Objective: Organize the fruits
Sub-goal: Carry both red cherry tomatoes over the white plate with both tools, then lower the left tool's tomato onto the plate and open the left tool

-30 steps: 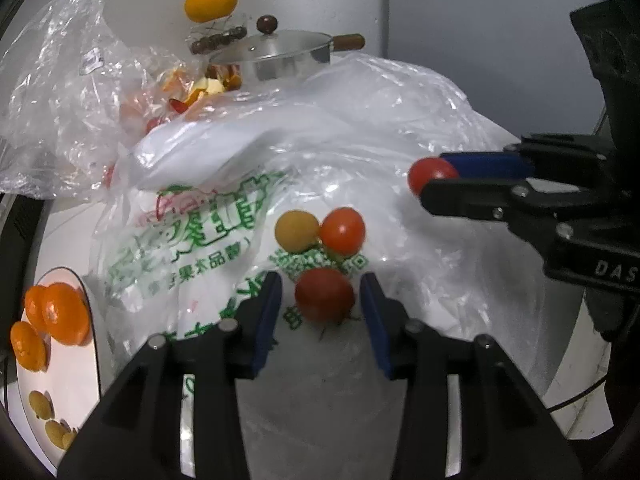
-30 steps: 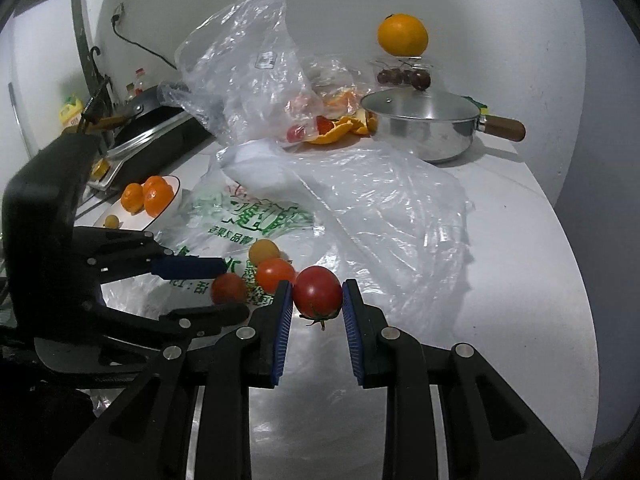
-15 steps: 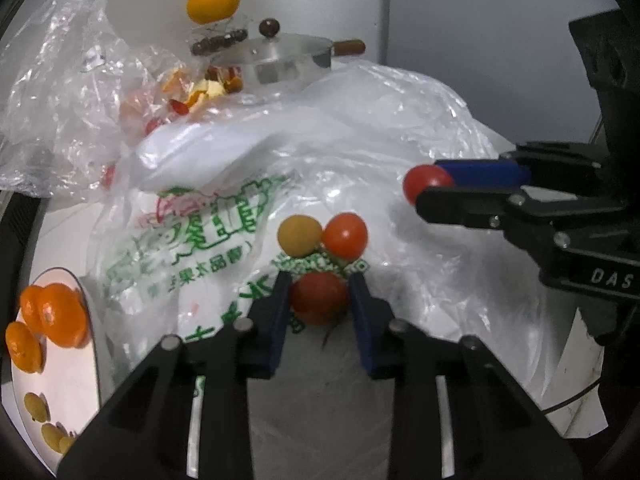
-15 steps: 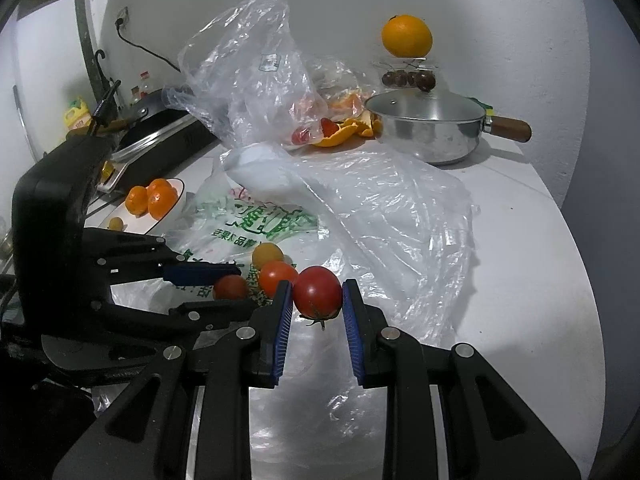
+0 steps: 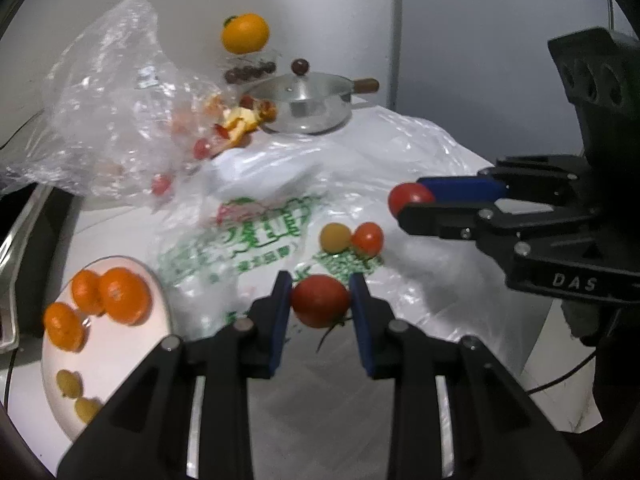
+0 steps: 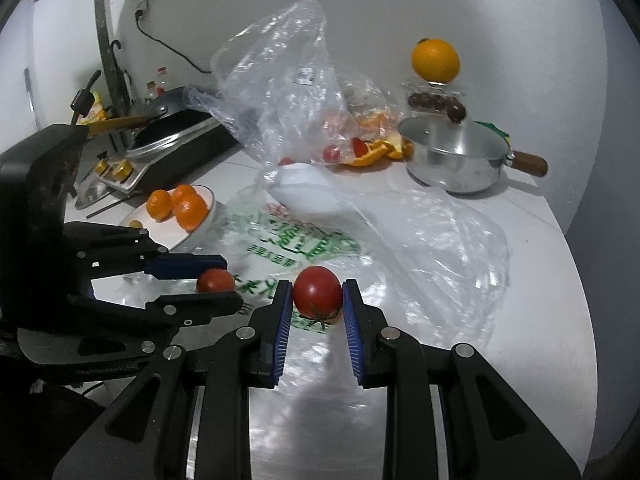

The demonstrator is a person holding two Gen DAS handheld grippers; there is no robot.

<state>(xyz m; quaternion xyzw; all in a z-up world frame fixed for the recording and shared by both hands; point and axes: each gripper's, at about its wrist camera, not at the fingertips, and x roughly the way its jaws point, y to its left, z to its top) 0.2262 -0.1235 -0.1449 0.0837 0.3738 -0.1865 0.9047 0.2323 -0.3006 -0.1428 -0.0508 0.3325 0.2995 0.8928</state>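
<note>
— Holding a tomato in each tool, aren't we? Our left tool has its blue pads pressed on both sides of a dark red tomato, whose green stem hangs below.

— Yes, and our right tool is clamped the same way on a brighter red tomato, stem end down. In the left wrist view that right tool reaches in from the right, fingers level and pointing left, with its tomato at the tips.

— How do we stand with both hands?

— Both tools tilt downward toward the desk, side by side, tips near each other above the printed plastic bag. Neither held tomato touches the bag.

— What lies below?

— A yellow cherry tomato and a small red tomato rest touching each other on the printed bag, just beyond our left tool. To the left sits a white plate with three mandarins and a few small yellow fruits.

— And farther back?

— A crumpled clear bag with red fruit and orange peel beside it, then a steel lidded pan with a wooden handle. An orange sits on a clear container of dark fruit by the wall.
</note>
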